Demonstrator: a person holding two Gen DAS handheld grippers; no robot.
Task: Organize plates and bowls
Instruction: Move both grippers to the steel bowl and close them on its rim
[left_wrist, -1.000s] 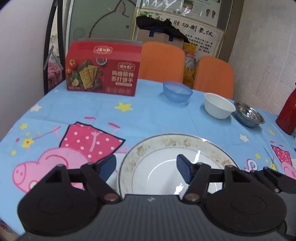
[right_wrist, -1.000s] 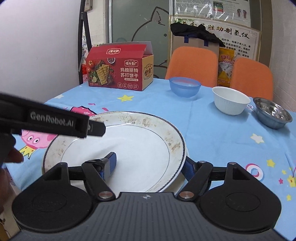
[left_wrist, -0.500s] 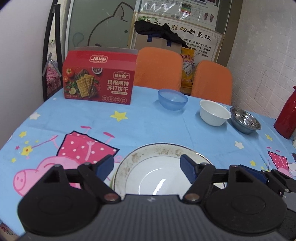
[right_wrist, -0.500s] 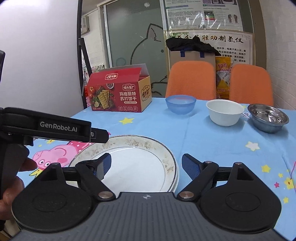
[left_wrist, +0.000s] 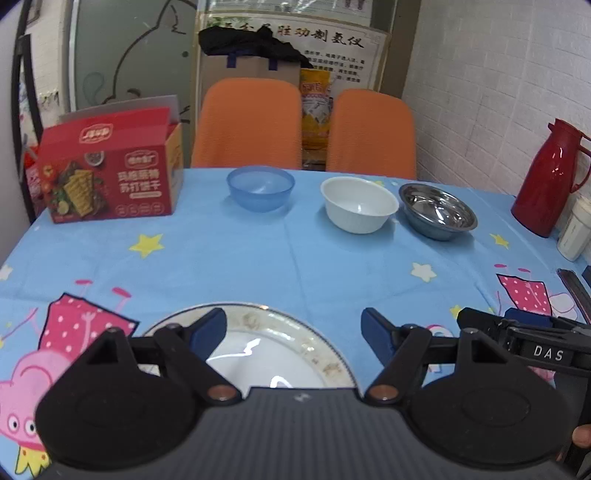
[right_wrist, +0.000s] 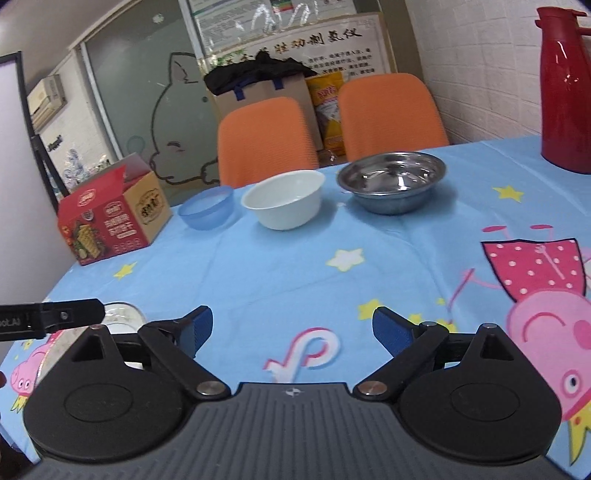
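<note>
A white plate with a speckled gold rim (left_wrist: 266, 354) lies on the near part of the blue tablecloth; its edge also shows in the right wrist view (right_wrist: 122, 314). My left gripper (left_wrist: 293, 332) is open and empty just above the plate's near side. My right gripper (right_wrist: 291, 328) is open and empty over bare cloth to the plate's right. A blue plastic bowl (left_wrist: 260, 186) (right_wrist: 207, 210), a white bowl (left_wrist: 358, 203) (right_wrist: 286, 197) and a steel bowl (left_wrist: 437, 210) (right_wrist: 393, 181) stand in a row at the far side.
A red cracker box (left_wrist: 110, 181) (right_wrist: 110, 218) stands at the far left. A red thermos (left_wrist: 550, 177) (right_wrist: 565, 88) and a white container (left_wrist: 574, 232) are at the right edge. Two orange chairs (left_wrist: 247, 122) stand behind the table.
The right gripper has let go of the plate, opened and swung right, away from it. The plate now lies flat on the table. The left gripper has drawn back and lifted slightly.
</note>
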